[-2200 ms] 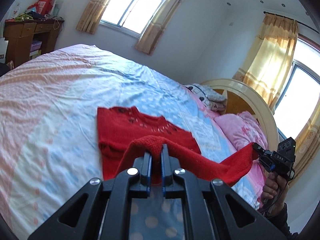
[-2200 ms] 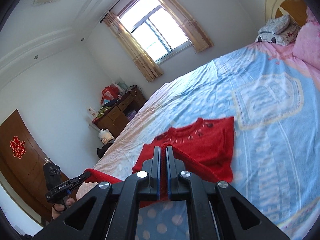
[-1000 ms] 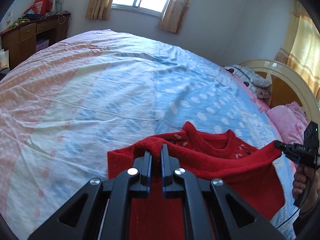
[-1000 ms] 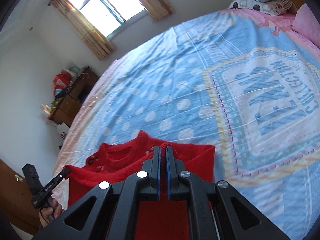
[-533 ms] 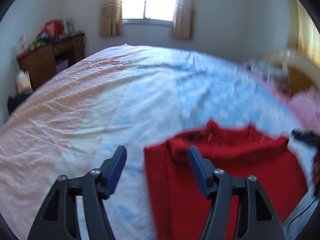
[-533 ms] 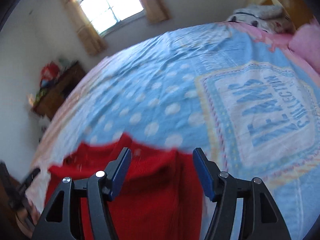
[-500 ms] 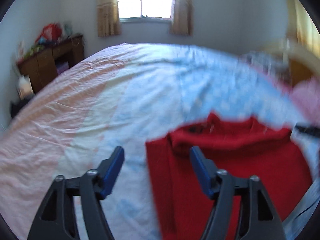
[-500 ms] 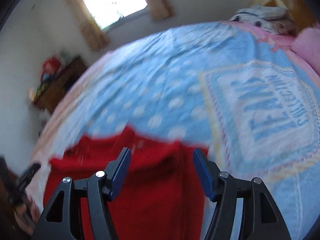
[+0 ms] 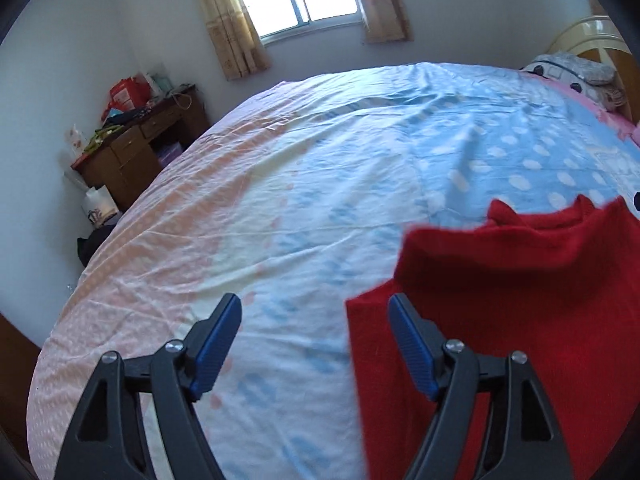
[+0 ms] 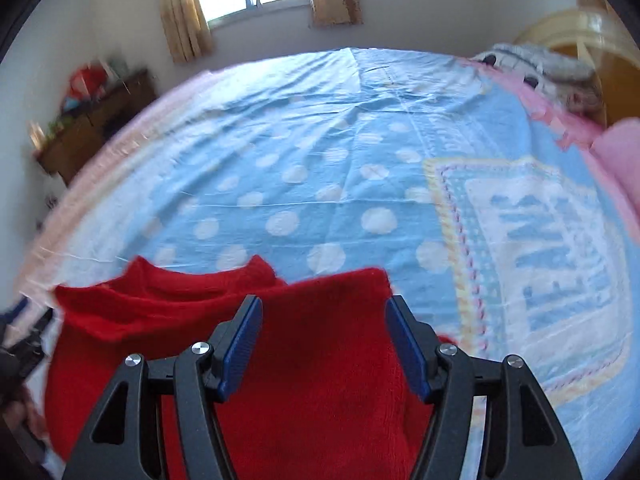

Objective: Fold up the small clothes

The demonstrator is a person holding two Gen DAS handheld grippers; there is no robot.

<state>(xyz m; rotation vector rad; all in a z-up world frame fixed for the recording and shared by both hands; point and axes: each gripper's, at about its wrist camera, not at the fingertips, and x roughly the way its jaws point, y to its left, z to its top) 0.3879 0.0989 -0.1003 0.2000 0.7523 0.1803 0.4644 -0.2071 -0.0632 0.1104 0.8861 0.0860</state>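
Observation:
A small red knitted sweater lies folded on the bed, its lower half laid over the upper half, with the neckline showing at the far edge. It also shows in the right wrist view. My left gripper is open and empty, just off the sweater's left edge. My right gripper is open and empty, above the sweater's right part. The left gripper's tip shows blurred at the right wrist view's left edge.
The bed sheet is blue with white dots, pink toward the left edge. A wooden desk with clutter stands by the left wall. Pillows and a headboard are at the right. A window is behind.
Both grippers carried the sweater's hem forward over its upper half, then opened and let it go. The left gripper has since shifted left off the sweater.

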